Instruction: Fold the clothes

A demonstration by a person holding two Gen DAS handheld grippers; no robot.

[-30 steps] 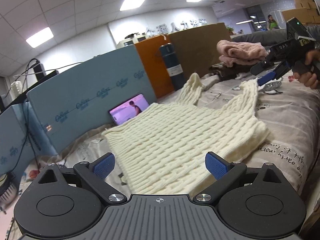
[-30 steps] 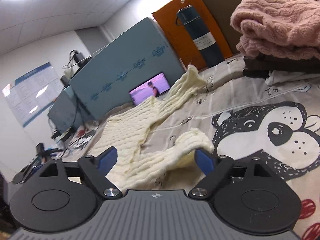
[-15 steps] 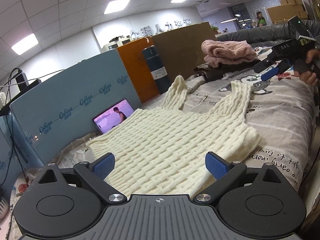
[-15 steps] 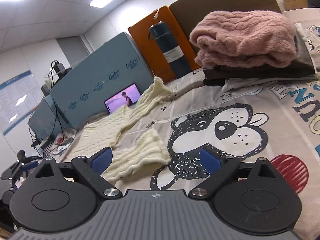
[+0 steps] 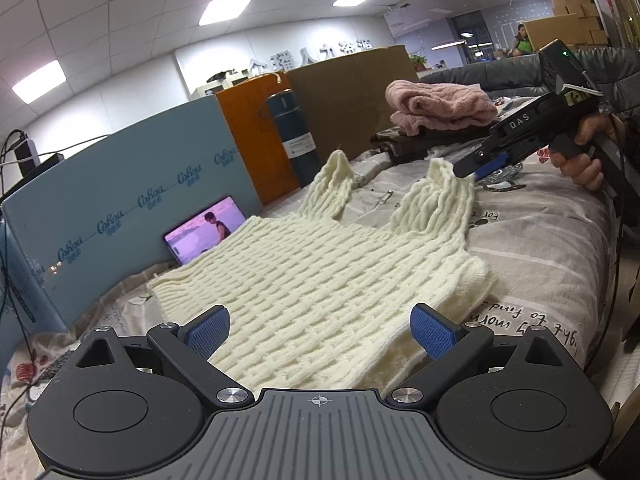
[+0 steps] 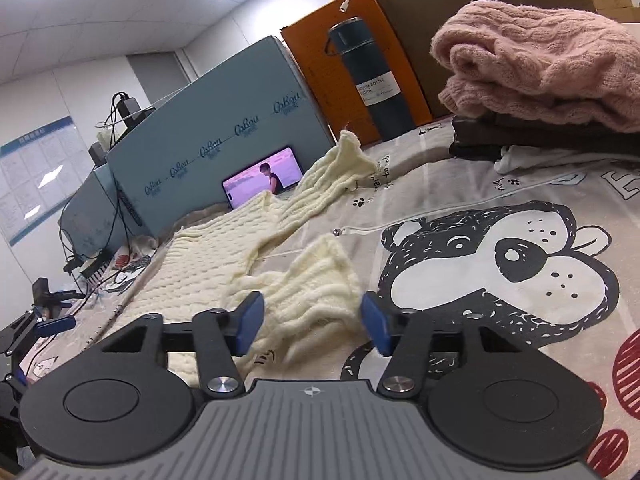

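A folded pink sweater [image 6: 536,60] is sitting on top of darker folded clothes [image 6: 532,136] at the far right of the printed bedsheet [image 6: 500,264], well apart from the work. Behind them a dark blue bottle [image 6: 372,80] is standing upright in front of an orange panel [image 6: 316,68] and a brown board [image 5: 344,104], and a phone [image 5: 206,228] with a lit screen is leaning against a long blue foam board [image 5: 120,208]. Cables and small devices [image 6: 84,264] are lying past the bed's left edge (too cluttered to tell apart). None of this is lying between the grippers and the garment.

The cream knit vest [image 5: 320,280] is lying spread flat on the bedsheet, its two shoulder straps pointing toward the bottle and the folded pile. The left gripper [image 5: 320,330] is hovering just over the vest's hem end, its blue pads standing wide apart with the knit lying below and between them but untouched.

The right gripper [image 6: 312,324], held by the person's hand [image 5: 584,148], is sitting at the nearer strap [image 6: 320,280]. Its jaws are closing, with the strap's end bunched between the pads; the pads are not visibly pressing on the knit yet. The other strap [image 6: 340,164] is lying free, nearer the bottle.
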